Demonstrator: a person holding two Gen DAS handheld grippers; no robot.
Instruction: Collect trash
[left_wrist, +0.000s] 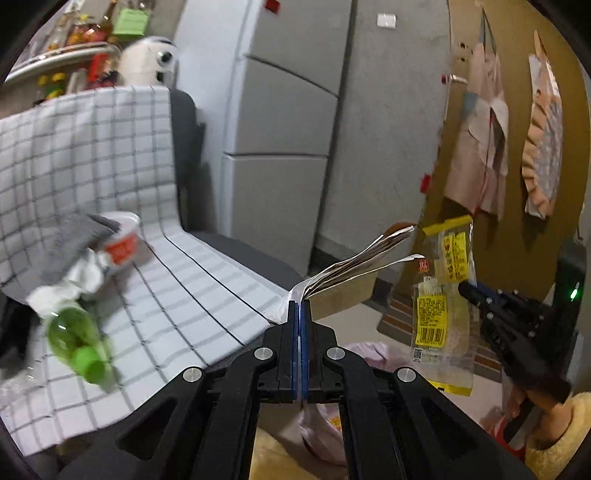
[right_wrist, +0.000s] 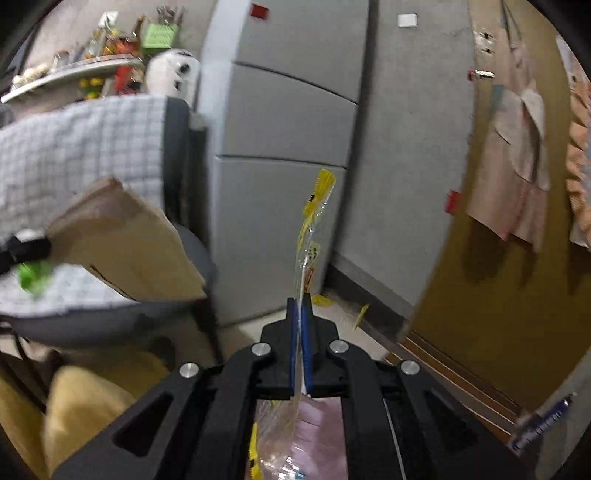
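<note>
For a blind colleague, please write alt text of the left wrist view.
The shut left gripper pinches a brown paper bag, while the right gripper holds up a clear yellow-labelled wrapper. To the left, a green bottle and a red-and-white cup lie on a checked cloth.

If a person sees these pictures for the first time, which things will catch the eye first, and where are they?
First, the two pieces of trash held up in the air: the left gripper is shut on a flattened brown paper bag, and the right gripper on a clear wrapper with yellow labels. Next, the green plastic bottle and a red-and-white cup lying on the checked cloth over the chair, at the left.
</note>
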